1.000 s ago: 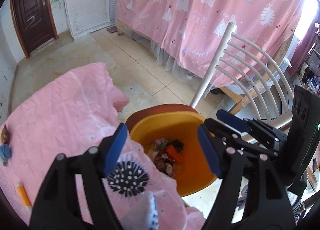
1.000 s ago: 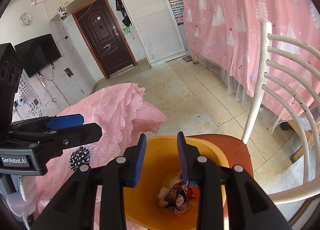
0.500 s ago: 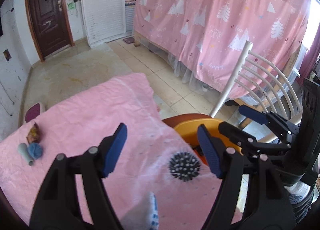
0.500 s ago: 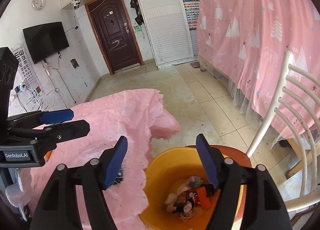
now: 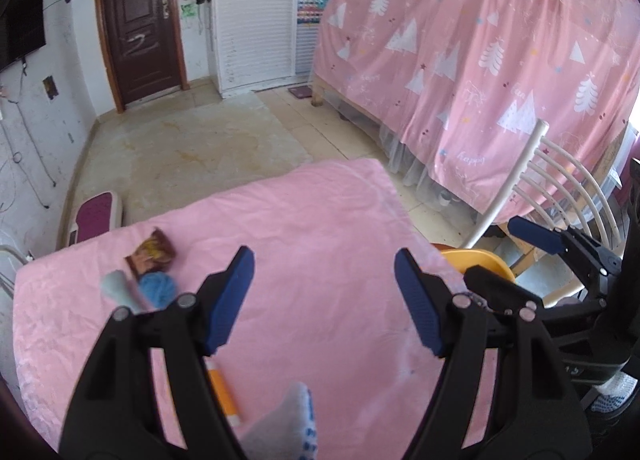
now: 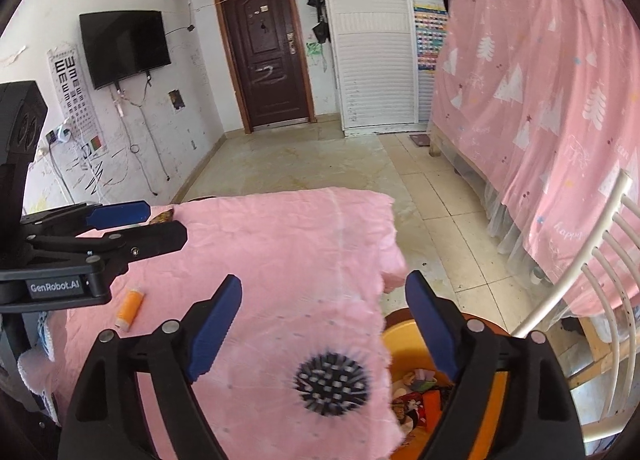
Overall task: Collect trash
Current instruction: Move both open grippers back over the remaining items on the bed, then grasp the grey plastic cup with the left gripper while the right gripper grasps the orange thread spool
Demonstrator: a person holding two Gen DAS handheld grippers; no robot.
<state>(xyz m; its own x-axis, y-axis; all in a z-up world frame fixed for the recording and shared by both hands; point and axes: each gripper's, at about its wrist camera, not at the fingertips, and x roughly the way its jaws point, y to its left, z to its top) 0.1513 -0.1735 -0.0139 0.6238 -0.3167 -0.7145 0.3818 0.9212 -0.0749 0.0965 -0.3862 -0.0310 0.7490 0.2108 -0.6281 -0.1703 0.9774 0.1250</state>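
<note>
On the pink-clothed table [image 5: 320,220] lie a brown snack wrapper [image 5: 154,254], a blue crumpled ball [image 5: 158,287], a pale tube [image 5: 116,288] and an orange tube [image 5: 224,392]. My left gripper [image 5: 324,296] hovers open over the cloth, nothing between its pads. My right gripper [image 6: 324,324] hangs over the table's right edge, jaws opening and empty. Below it stands the orange bin [image 6: 400,340] with several scraps of trash [image 6: 416,392] inside. The orange tube [image 6: 128,308] and the left gripper [image 6: 156,226] show in the right wrist view; the right gripper [image 5: 496,252] and bin [image 5: 480,260] show in the left.
A white slatted chair [image 6: 580,288] stands right of the bin, with a bed behind a pink curtain [image 5: 480,60] beyond. A black-and-white dotted print [image 6: 332,380] marks the cloth. A floor scale [image 5: 96,216] lies beyond the table's far left corner. Tiled floor [image 6: 300,160] runs to the door.
Both grippers have drawn back from above the bin to over the table. The right jaws have gone from narrow to wide. More table items have come into view.
</note>
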